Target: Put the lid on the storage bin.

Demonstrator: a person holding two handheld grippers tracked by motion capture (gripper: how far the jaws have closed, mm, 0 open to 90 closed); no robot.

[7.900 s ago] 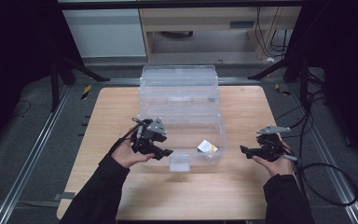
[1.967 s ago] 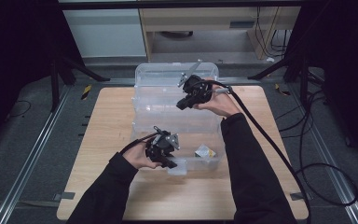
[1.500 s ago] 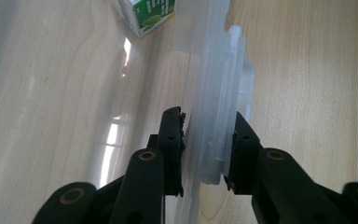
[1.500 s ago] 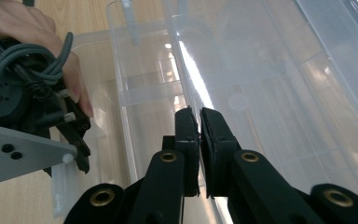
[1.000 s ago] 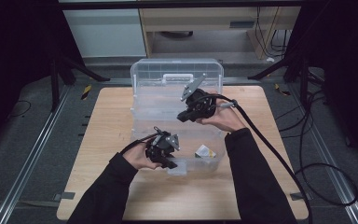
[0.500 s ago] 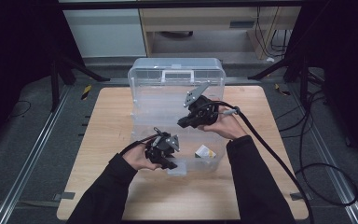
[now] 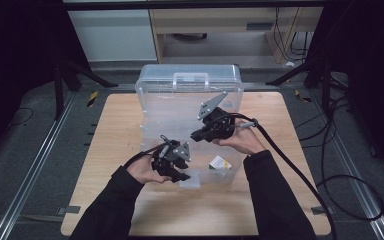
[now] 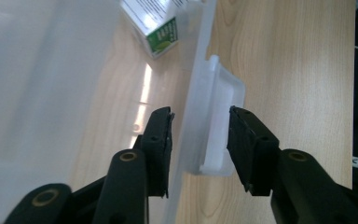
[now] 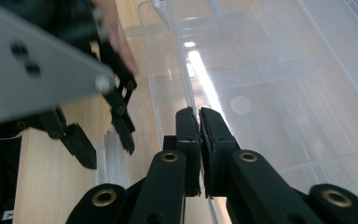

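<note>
Currently we have the clear plastic box (image 7: 190,125) in the middle of the wooden table (image 7: 110,140), lid (image 7: 187,90) raised toward the far side. Our right gripper (image 7: 196,136) has its jaws clamped shut on the thin edge of the lid (image 9: 242,93), above the box. Our left gripper (image 7: 182,176) sits at the box's near wall, jaws straddling the white latch tab (image 8: 216,126); they have just been opening, and gaps show on both sides, so no pads press on it. Inside the box, a small carton (image 7: 219,163) with green print lies on the bottom near the front wall.
</note>
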